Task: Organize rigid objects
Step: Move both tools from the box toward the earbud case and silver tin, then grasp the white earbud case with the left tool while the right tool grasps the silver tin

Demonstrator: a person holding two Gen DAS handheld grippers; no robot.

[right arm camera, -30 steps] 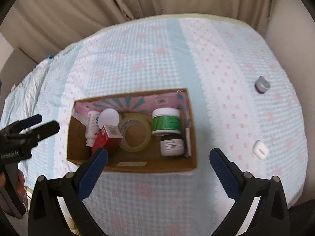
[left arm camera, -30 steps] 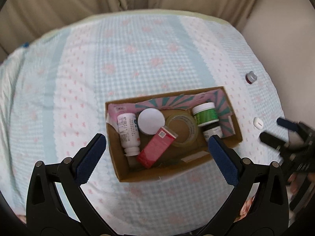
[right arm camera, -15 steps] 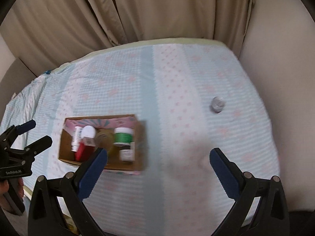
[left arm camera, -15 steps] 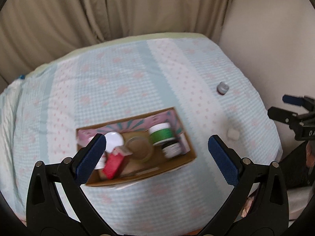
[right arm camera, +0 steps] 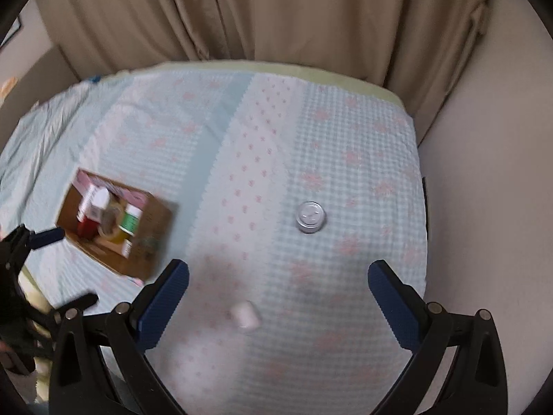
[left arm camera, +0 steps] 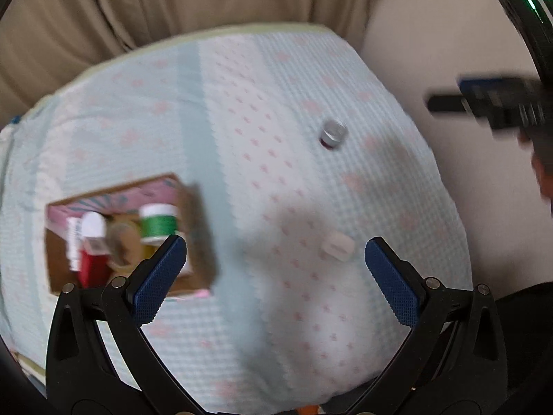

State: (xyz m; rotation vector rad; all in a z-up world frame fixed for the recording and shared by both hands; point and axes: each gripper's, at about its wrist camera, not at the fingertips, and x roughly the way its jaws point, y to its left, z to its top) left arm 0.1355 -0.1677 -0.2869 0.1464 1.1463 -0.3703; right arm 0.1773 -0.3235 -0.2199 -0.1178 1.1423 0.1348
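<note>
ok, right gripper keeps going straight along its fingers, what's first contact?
Likely the small white object lying on the checked bedspread, a little left of the open right gripper's centreline. If it passes that, the silver-capped jar stands farther on. Blur leaves depth unclear.

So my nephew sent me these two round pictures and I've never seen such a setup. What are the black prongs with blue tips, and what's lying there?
Each picture comes from a camera mounted on a hand-held two-finger tool, looking along its fingers. One shows the left tool, the other the right tool; both are open and hold nothing. On the pale blue and pink checked cloth sit a brown cardboard box of jars and bottles, a small silver-lidded jar and a small white rounded object, too blurred to identify.
</note>
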